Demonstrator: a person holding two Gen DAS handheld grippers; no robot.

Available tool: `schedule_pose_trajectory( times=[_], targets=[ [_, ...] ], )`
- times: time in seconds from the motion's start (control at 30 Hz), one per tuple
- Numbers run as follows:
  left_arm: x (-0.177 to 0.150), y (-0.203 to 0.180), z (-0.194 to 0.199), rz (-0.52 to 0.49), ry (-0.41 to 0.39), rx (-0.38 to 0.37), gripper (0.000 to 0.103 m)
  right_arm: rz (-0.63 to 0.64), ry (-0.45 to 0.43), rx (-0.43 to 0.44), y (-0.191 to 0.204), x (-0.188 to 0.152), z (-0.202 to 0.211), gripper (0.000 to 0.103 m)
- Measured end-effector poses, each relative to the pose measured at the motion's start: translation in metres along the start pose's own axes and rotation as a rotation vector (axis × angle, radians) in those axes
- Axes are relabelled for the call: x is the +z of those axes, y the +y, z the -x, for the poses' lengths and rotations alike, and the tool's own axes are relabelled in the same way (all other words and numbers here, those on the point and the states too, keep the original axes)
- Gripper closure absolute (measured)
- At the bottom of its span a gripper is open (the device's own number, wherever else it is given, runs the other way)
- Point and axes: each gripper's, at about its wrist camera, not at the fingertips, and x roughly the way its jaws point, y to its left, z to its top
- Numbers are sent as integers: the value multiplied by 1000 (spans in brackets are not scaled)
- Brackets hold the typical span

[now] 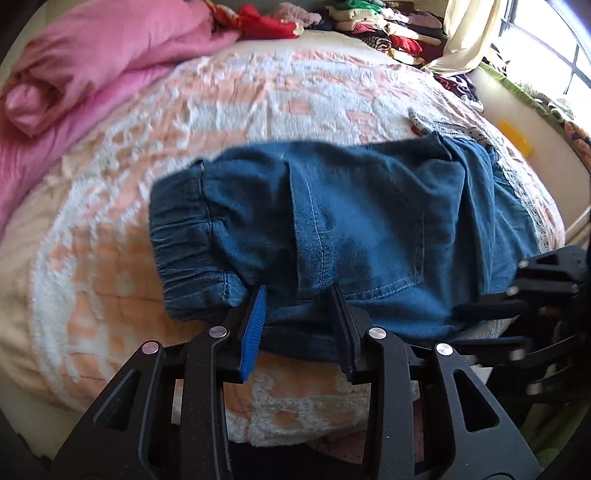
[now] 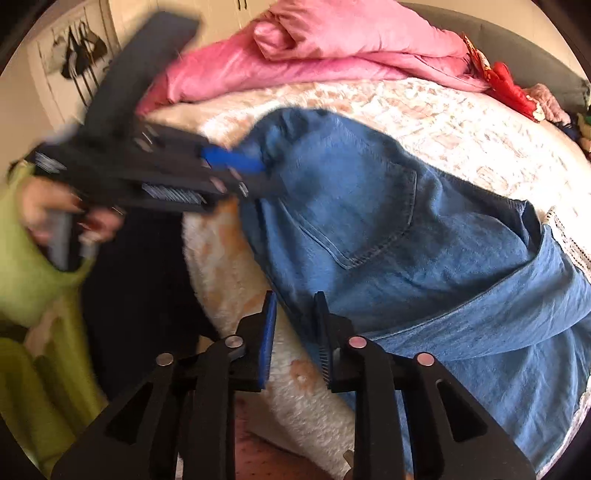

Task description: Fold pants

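Blue denim pants [image 1: 362, 229] lie folded on the peach and white bed cover [image 1: 258, 110], elastic cuff to the left. My left gripper [image 1: 300, 291] is open at the near edge of the pants, fingers apart with denim between them. It also shows in the right wrist view [image 2: 255, 173], blurred, at the pants' far left edge. My right gripper [image 2: 295, 299] is open at the near edge of the pants [image 2: 406, 240], its jaws apart. Its black frame shows at the right of the left wrist view [image 1: 517, 295].
A pink quilt [image 1: 92, 62] lies bunched at the far left of the bed. Stacks of folded clothes [image 1: 388, 26] sit at the back. A white lace cloth [image 1: 461, 125] lies under the pants at right. The person's green sleeve [image 2: 26, 277] is at left.
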Motion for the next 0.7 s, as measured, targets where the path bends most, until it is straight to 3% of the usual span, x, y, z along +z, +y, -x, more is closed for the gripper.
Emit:
schedule_pose_trajectory(
  times=[0.13, 0.33, 0.47, 0.57, 0.7],
  targets=[
    [-2, 4, 2, 9, -11, -19, 76, -85, -74, -7, -14, 10, 10, 81],
    [-3, 5, 0, 12, -17, -23, 76, -172, 112, -85, -29, -4, -40, 81],
    [-3, -2, 2, -1, -38, 14, 76, -199, 75, -51, -33, -1, -29, 80],
    [-2, -1, 9, 24, -60, 0, 76, -198, 5, -56, -37, 2, -6, 70],
    [1, 1, 25, 49, -101, -5, 75, -228, -66, -113, -51, 6, 23, 67]
  ],
)
